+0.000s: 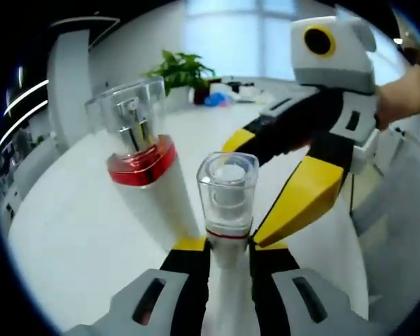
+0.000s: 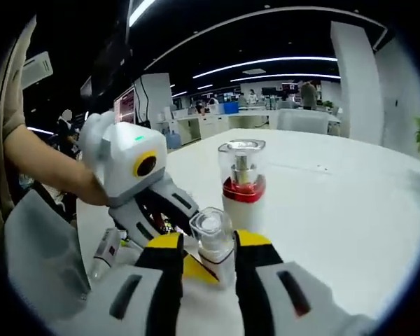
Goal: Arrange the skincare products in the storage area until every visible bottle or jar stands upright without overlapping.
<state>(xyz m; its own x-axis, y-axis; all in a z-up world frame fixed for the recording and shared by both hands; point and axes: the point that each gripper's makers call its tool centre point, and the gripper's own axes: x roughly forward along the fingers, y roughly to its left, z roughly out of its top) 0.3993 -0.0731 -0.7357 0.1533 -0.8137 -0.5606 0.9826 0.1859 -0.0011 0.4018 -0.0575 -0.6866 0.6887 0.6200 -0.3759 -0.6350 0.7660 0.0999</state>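
Two bottles on white table (image 2: 350,203): red-banded bottle (image 1: 143,164) upright far left, small clear-capped bottle (image 1: 227,203) near centre. Left gripper (image 1: 227,248) clamped on small bottle's neck. Right gripper (image 2: 208,262) straddling same bottle, jaws narrow, contact unclear. Tube (image 2: 106,250) lying far left, right gripper view.

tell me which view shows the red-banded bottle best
The right gripper view: the red-banded bottle stands upright and whole on the white table, behind the small clear-capped bottle. The left gripper view shows it closer but tilted by the camera, its base partly hidden.
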